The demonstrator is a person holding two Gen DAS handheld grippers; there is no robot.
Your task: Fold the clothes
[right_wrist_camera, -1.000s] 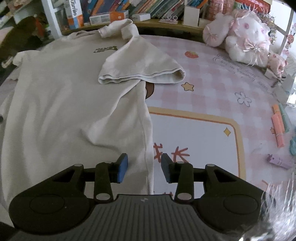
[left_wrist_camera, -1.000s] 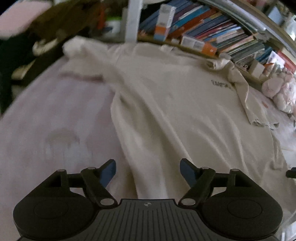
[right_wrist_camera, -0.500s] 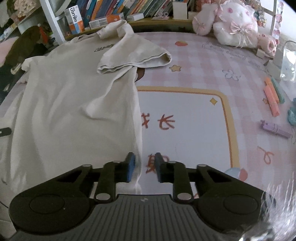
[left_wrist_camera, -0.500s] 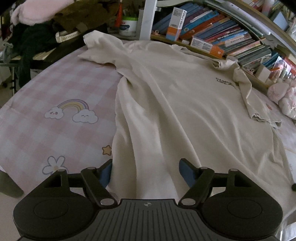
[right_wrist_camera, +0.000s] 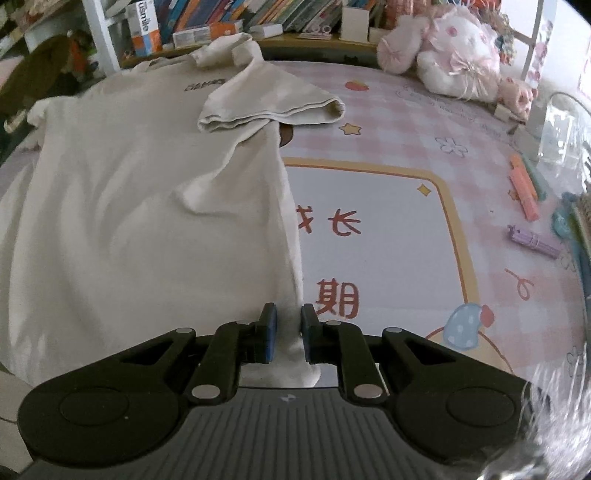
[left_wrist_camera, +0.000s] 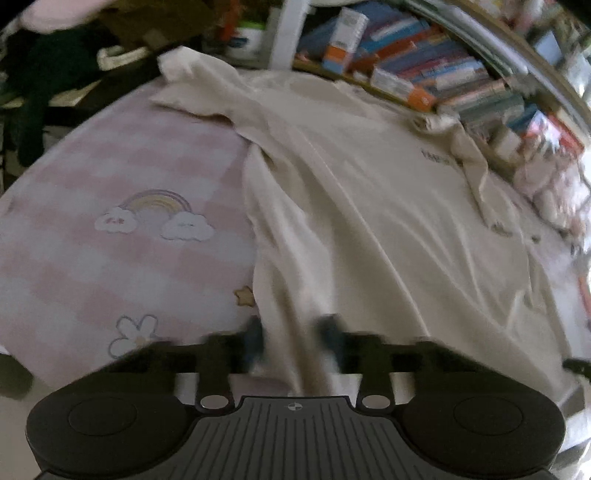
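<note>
Bookshelves (right_wrist_camera: 229,18) back a pink checked mat (right_wrist_camera: 424,122) where the cream T-shirt (right_wrist_camera: 122,192) lies spread flat, one sleeve folded inward. Both grippers are closing on its near hem — the right gripper (right_wrist_camera: 287,332) pinches the right corner, while the left gripper (left_wrist_camera: 291,338), blurred, has the left corner's cloth between its jaws. Soft, light and limp, it will likely sag mid-hem, so corner holds suit.

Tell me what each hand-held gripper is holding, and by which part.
Both grip the cream cotton T-shirt at its bottom hem: the right hand-held gripper pinches the hem's right corner, and the left hand-held gripper is closing on the left corner.
</note>
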